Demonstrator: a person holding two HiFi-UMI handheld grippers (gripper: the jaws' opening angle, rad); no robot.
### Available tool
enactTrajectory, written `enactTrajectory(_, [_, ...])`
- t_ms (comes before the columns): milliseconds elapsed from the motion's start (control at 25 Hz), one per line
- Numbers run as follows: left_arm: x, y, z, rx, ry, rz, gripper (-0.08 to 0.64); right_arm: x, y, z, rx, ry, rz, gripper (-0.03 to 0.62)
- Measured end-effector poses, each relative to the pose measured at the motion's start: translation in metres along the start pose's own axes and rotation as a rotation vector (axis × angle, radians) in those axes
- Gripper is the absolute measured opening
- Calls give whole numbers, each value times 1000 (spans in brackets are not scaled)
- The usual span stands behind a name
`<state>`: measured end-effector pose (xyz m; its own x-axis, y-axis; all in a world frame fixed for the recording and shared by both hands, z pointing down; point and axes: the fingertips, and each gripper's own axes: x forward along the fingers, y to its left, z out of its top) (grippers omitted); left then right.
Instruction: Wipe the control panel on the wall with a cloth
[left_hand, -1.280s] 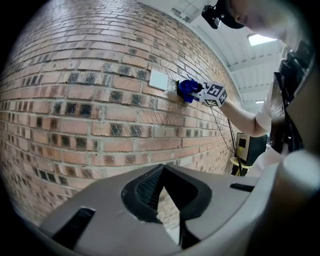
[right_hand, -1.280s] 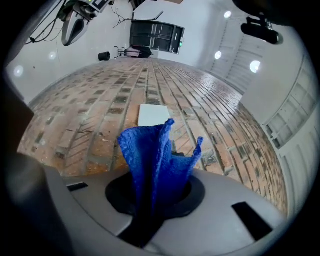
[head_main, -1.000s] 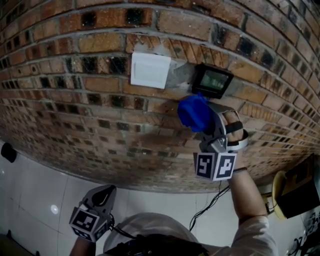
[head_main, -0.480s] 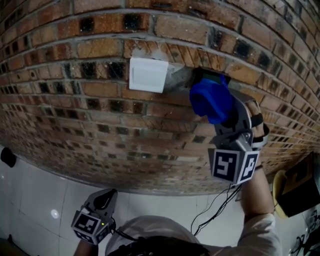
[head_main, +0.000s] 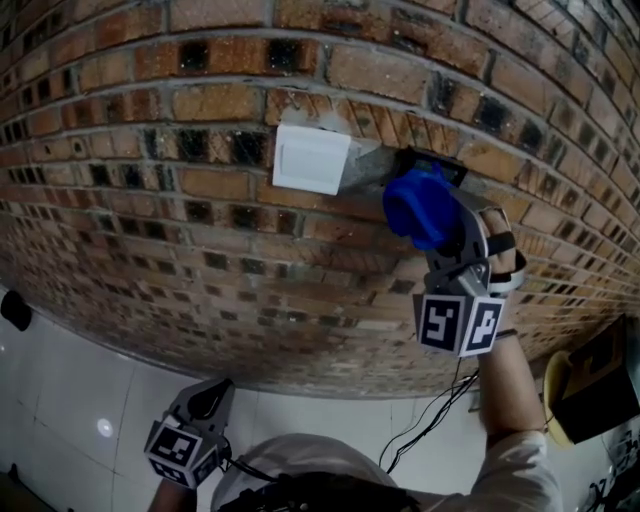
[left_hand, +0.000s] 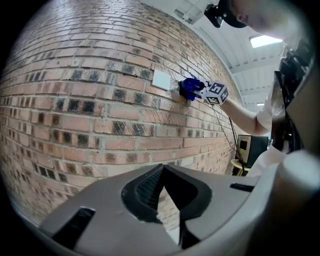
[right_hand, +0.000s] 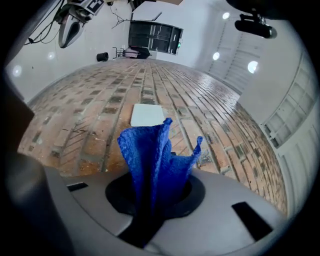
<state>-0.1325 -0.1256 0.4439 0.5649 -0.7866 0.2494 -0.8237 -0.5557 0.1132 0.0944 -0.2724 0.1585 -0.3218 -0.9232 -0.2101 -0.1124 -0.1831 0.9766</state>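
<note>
The black control panel (head_main: 447, 166) is set in the brick wall (head_main: 200, 240), just right of a white switch plate (head_main: 311, 160). My right gripper (head_main: 428, 222) is shut on a bunched blue cloth (head_main: 419, 206), and the cloth presses on the panel and covers most of it. In the right gripper view the cloth (right_hand: 154, 152) stands up from the right gripper (right_hand: 154, 192) and hides the panel, with the white plate (right_hand: 147, 115) just beyond. My left gripper (head_main: 208, 394) hangs low near my body. In its own view the left gripper (left_hand: 163, 186) is shut and empty.
A black cable (head_main: 432, 408) hangs down the wall below my right arm. A yellow-rimmed object (head_main: 562, 398) and dark equipment stand at the lower right. White floor tiles (head_main: 70, 390) lie below the wall, with a small black object (head_main: 14, 306) at the left edge.
My right gripper rose and went right with the blue cloth, from below the panel onto it. The panel's face is now mostly covered. The left gripper stayed low.
</note>
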Motion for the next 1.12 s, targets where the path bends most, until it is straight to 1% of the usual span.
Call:
enactTrajectory(280, [2, 0, -2, 22, 20, -6, 2, -6, 42, -1, 13, -14, 33, 89])
enactTrajectory(480, [2, -3, -2, 14, 27, -14, 1, -5, 78, -9, 20, 3, 96, 89])
enactTrajectory(560, [2, -4, -2, 3, 28, -17, 1, -4, 84, -12, 34, 2, 99, 89])
enactTrajectory(760, [-3, 3, -8, 30, 51, -20, 1, -3, 85, -12, 70, 1, 105, 90])
enactTrajectory(840, [-6, 5, -7, 27, 49, -23, 2, -6, 81, -12, 112, 3, 104, 91])
enactTrajectory(920, [-12, 8, -5, 23, 43, -26, 1, -15, 77, -8, 191, 5, 101, 89])
enactTrajectory(1040, [-21, 13, 1, -1, 25, -34, 2, -41, 79, 11, 344, -2, 124, 89])
enactTrajectory(1120, [-27, 18, 1, 1, 19, -43, 2, -64, 94, 23, 469, 18, 158, 90])
